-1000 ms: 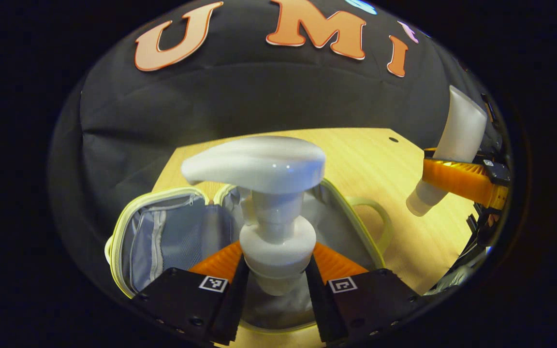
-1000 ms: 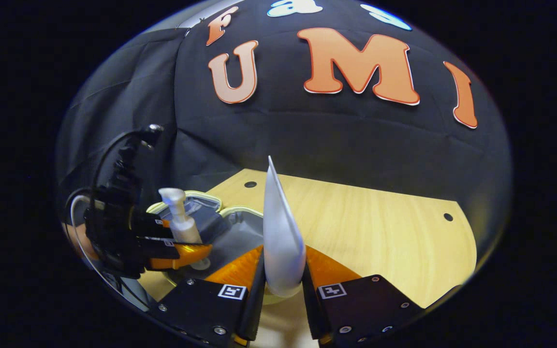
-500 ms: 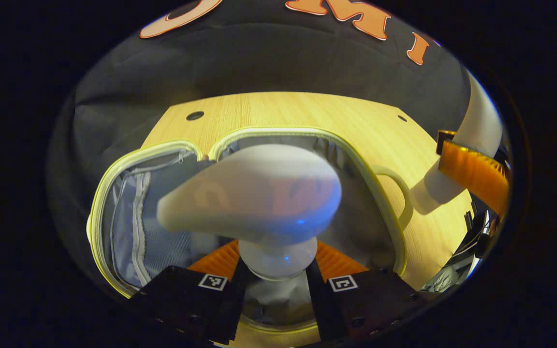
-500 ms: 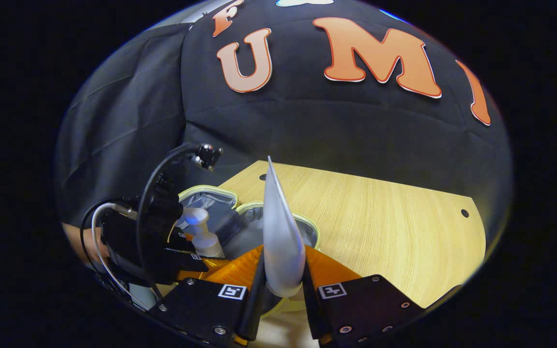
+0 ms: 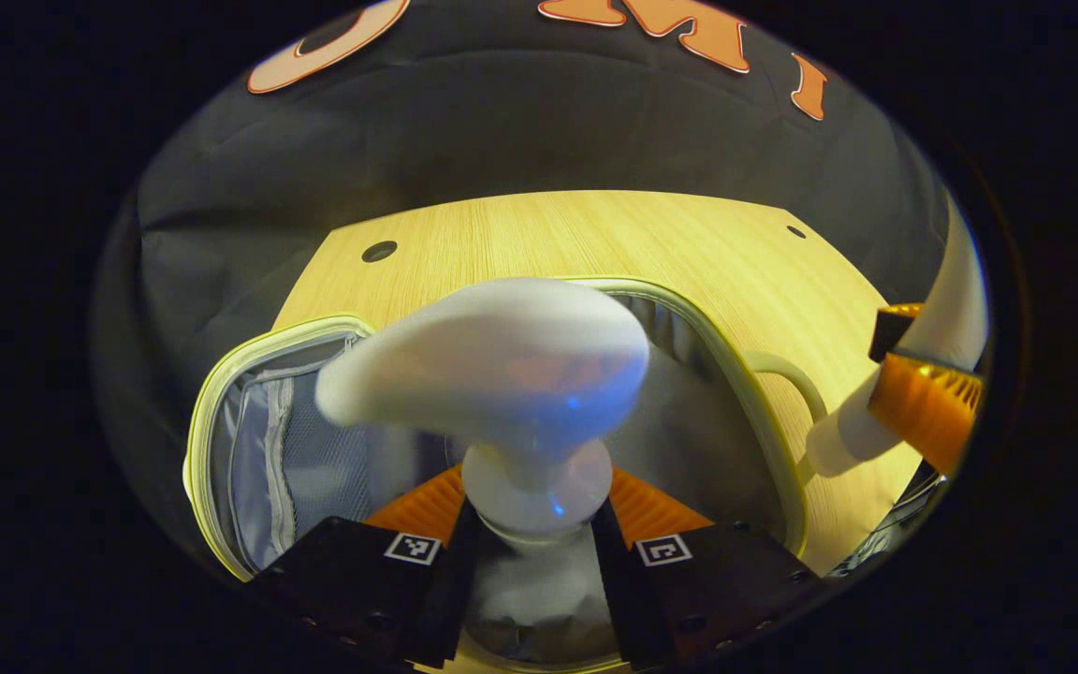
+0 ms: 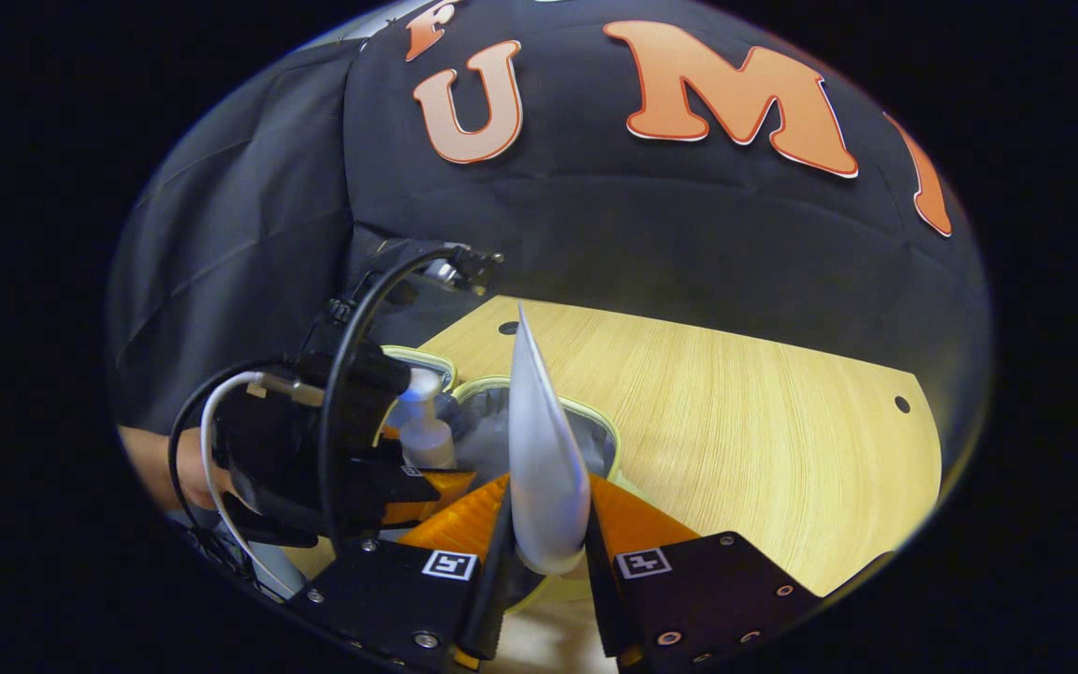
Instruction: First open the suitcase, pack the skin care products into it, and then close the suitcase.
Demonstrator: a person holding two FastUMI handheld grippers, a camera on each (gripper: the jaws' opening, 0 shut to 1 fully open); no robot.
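Left gripper view: suitcase (image 5: 258, 449) lies open on the desk (image 5: 595, 234). Left gripper (image 5: 534, 552) jaws pinch a pump bottle (image 5: 502, 374) above its interior; right gripper (image 6: 544, 562) jaws pinch a tube (image 6: 544, 468) just beside. Both products remain unpacked, closing left.

Suitcase (image 5: 221, 449): small, yellow-green piping, grey lining, lying open flat, both halves exposed, loop handle on its right side. White pump bottle (image 5: 520, 374): upright, over the suitcase's open right half. White squeeze tube (image 6: 544, 468): cap down, crimped end up, above the suitcase's near rim.
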